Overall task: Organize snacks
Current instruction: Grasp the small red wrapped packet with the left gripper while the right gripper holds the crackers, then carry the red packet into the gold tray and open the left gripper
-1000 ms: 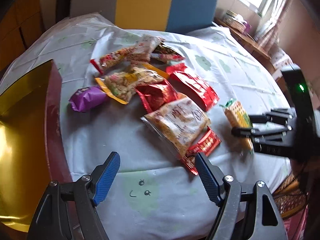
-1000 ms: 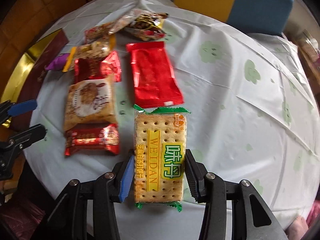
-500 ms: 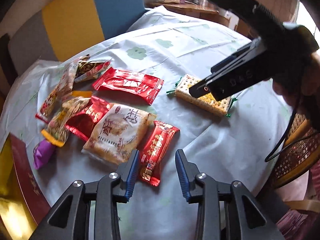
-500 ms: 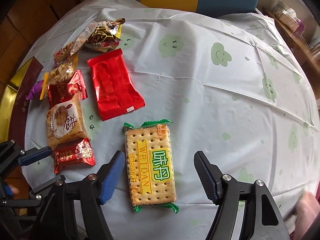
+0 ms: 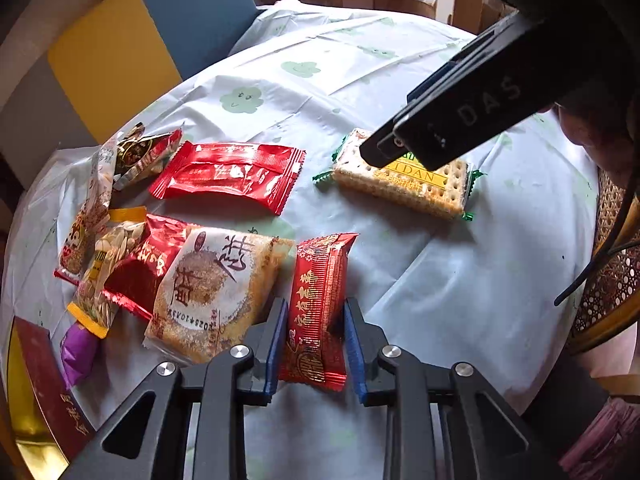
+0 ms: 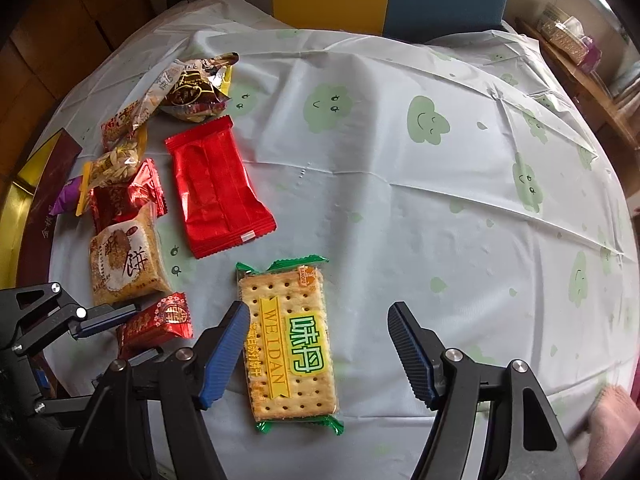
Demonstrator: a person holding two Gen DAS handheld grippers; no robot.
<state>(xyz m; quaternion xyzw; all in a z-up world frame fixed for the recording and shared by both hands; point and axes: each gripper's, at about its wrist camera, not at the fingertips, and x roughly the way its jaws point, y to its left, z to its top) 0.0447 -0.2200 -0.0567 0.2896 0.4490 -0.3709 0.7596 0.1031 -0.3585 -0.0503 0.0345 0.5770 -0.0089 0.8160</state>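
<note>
Two grippers work: our left gripper pinches the small red pack beside the cracker pack. Our right gripper is closing around the cracker pack, pads not touching yet. Next we probably lift the red pack to its spot.

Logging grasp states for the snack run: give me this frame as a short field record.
surface: round table under a pale cloth with green smiley clouds
left gripper: shut on small red-and-gold foil snack packet
right gripper: jaws closing, not pressing; green-trimmed cracker packet lies flat between them, nearer one pad
beside held packet: tan pastry packet
farther: flat plain red wrapper
far cluster: seed, purple and dark packets, overlapping
</note>
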